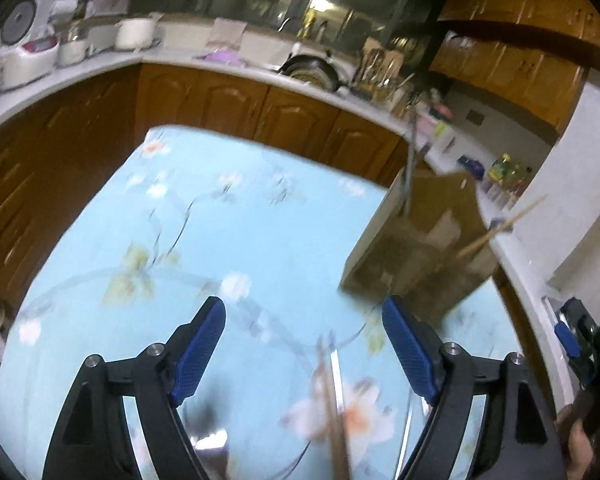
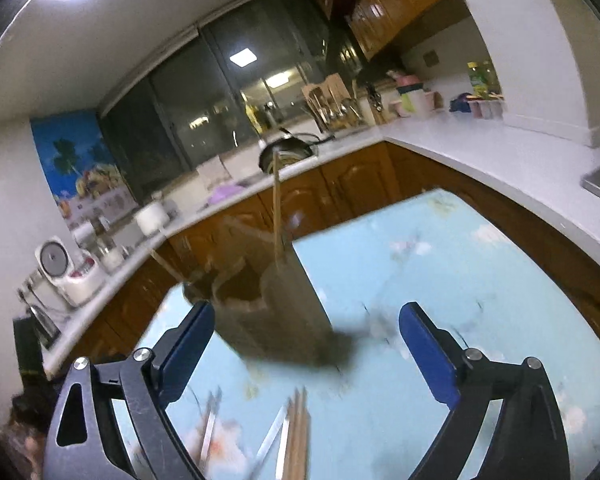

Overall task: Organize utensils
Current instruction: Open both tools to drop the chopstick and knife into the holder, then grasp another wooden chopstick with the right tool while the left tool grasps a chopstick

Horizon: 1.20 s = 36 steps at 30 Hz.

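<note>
A brown cardboard utensil holder (image 1: 424, 240) stands on the blue floral table (image 1: 220, 220), with a wooden chopstick (image 1: 500, 226) and a metal utensil (image 1: 410, 168) sticking out. My left gripper (image 1: 304, 320) is open and empty, left of the holder. Blurred chopsticks (image 1: 334, 412) lie on the table below it. In the right wrist view the holder (image 2: 268, 312) stands just ahead of my right gripper (image 2: 306, 320), which is open and empty. Loose chopsticks and metal utensils (image 2: 292, 436) lie on the table (image 2: 460, 272) beneath it. The right gripper also shows at the left wrist view's right edge (image 1: 576, 344).
A white countertop (image 1: 100, 64) with wooden cabinets wraps around the table. On it are a rice cooker (image 1: 24, 52), a pot (image 1: 136, 32), a wok (image 1: 312, 68), a utensil rack (image 2: 336, 108) and bottles (image 1: 508, 172).
</note>
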{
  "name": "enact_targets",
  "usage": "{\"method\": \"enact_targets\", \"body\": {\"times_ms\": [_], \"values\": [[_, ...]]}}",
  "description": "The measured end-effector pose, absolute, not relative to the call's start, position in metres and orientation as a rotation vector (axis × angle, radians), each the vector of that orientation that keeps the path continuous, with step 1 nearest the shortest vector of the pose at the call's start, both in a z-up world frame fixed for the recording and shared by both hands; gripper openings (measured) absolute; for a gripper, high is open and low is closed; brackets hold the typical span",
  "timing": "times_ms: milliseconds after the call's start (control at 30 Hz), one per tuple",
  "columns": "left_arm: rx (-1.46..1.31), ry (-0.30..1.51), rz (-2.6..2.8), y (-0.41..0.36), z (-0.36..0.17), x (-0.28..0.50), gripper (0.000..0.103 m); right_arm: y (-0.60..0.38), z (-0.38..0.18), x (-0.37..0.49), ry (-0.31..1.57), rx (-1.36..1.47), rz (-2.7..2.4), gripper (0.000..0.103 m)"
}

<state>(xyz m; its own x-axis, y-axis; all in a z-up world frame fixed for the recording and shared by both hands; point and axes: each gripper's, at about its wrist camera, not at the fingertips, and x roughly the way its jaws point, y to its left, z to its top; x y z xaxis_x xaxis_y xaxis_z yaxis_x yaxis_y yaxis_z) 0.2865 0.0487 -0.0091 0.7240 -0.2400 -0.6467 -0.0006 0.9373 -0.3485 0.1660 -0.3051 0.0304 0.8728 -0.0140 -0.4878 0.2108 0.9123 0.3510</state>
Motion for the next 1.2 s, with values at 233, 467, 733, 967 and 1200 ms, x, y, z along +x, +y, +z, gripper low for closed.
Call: {"method": "enact_targets", "body": {"times_ms": [233,467,733,967,1200], "values": [[-0.325,0.837,-0.107,0.053,-0.027,0.250,0.080,-0.287,-0.004,0.120,0.602,0.382,-0.154,0.095],[-0.300,0.900,-0.107,0.046,-0.033,0.237,0.080,-0.272,-0.023,0.109,0.680,0.363,-0.136,0.095],[-0.286,0.927,-0.102,0.044,-0.034,0.240,0.080,-0.261,-0.026,0.114,0.699,0.352,-0.108,0.095],[-0.274,0.948,-0.101,0.038,-0.039,0.253,0.080,-0.253,-0.030,0.128,0.731,0.327,-0.089,0.076],[-0.223,0.961,-0.112,0.024,-0.040,0.272,0.077,-0.255,-0.043,0.159,0.827,0.303,-0.080,0.044]]}}
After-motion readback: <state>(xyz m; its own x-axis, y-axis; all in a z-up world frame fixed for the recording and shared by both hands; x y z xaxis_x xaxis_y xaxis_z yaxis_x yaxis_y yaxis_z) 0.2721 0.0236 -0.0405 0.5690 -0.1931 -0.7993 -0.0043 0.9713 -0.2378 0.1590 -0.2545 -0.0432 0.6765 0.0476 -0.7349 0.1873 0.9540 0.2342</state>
